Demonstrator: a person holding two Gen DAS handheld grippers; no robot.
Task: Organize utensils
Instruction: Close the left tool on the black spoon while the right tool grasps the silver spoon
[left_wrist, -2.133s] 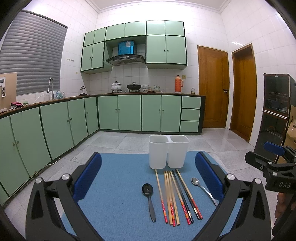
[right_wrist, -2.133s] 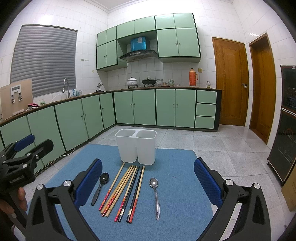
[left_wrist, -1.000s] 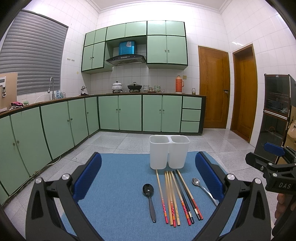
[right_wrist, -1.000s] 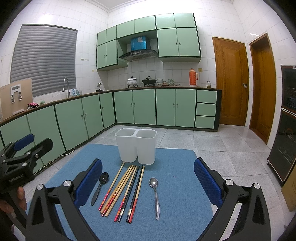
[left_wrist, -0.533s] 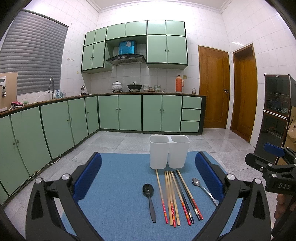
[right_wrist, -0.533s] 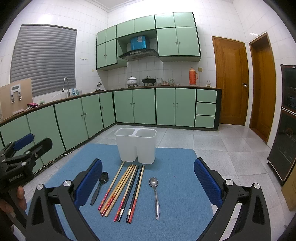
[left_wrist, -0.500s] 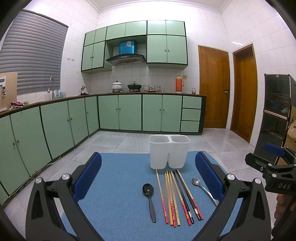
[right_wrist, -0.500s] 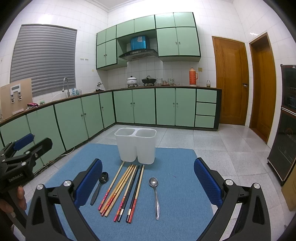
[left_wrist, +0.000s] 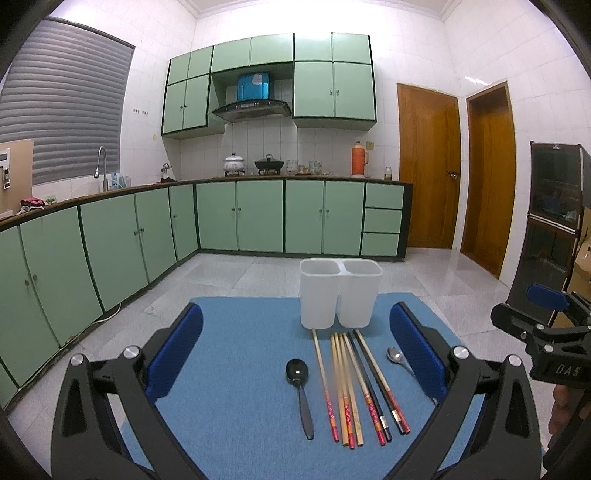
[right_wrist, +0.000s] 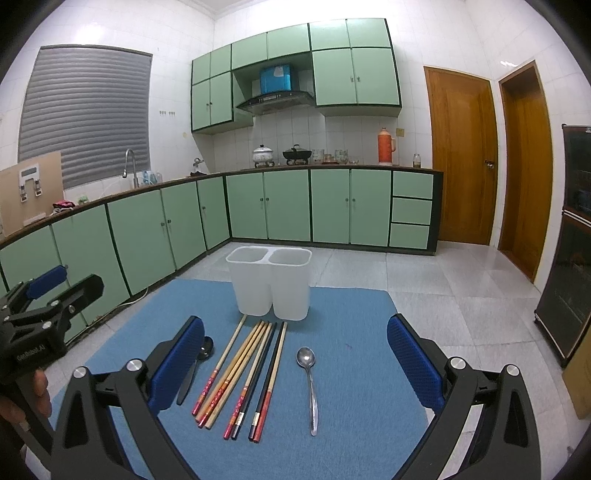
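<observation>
Black left gripper (right_wrist: 44, 295) reads "GenRobot.AI", right gripper (left_wrist: 546, 317) "DAS"; both grippers' fingers spread wide, holding nothing.

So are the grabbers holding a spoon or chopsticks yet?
No, nothing is held. Both the left gripper and right gripper have open jaws above the mat, and the utensils lie untouched.

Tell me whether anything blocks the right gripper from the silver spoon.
Nothing visible does. The silver spoon lies alone on the blue mat, apart from the chopsticks, with the right gripper open above it.
</observation>
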